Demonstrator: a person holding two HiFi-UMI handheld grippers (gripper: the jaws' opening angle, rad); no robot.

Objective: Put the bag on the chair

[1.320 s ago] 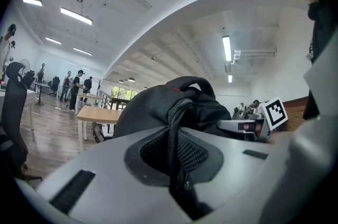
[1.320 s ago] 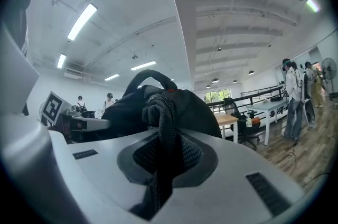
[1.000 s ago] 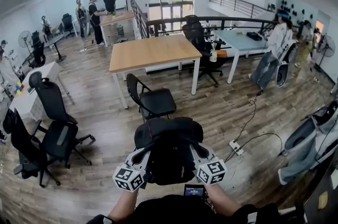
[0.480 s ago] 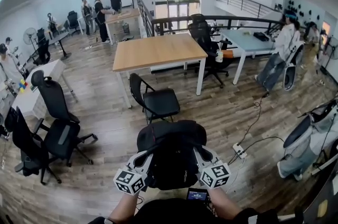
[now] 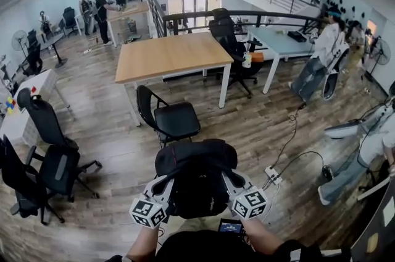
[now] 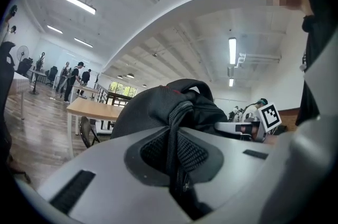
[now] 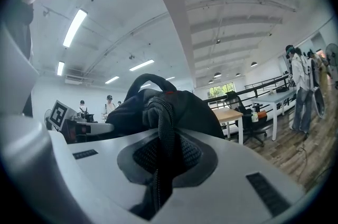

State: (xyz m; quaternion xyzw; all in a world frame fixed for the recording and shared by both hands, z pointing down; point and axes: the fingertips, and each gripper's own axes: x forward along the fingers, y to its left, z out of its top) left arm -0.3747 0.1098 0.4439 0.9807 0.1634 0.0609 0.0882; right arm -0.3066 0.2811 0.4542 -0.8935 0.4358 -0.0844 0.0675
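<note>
A black backpack (image 5: 196, 177) hangs in front of me, carried between both grippers above the wooden floor. My left gripper (image 5: 165, 185) is shut on the bag's left strap (image 6: 177, 136). My right gripper (image 5: 229, 183) is shut on the bag's right strap (image 7: 161, 143). The bag (image 6: 158, 106) fills the middle of the left gripper view, and the bag (image 7: 169, 104) does the same in the right gripper view. A black chair (image 5: 168, 117) with a flat seat stands just beyond the bag, in front of a wooden table (image 5: 168, 55).
Black office chairs (image 5: 43, 156) stand at the left. A power strip (image 5: 272, 175) with cables lies on the floor to the right. A person (image 5: 321, 57) stands by a pale table (image 5: 281, 41) at the right; other people stand at the far left back.
The head view has swung and the chair and table now sit slightly further left. The bag and both grippers hold the same pose in front of me.
</note>
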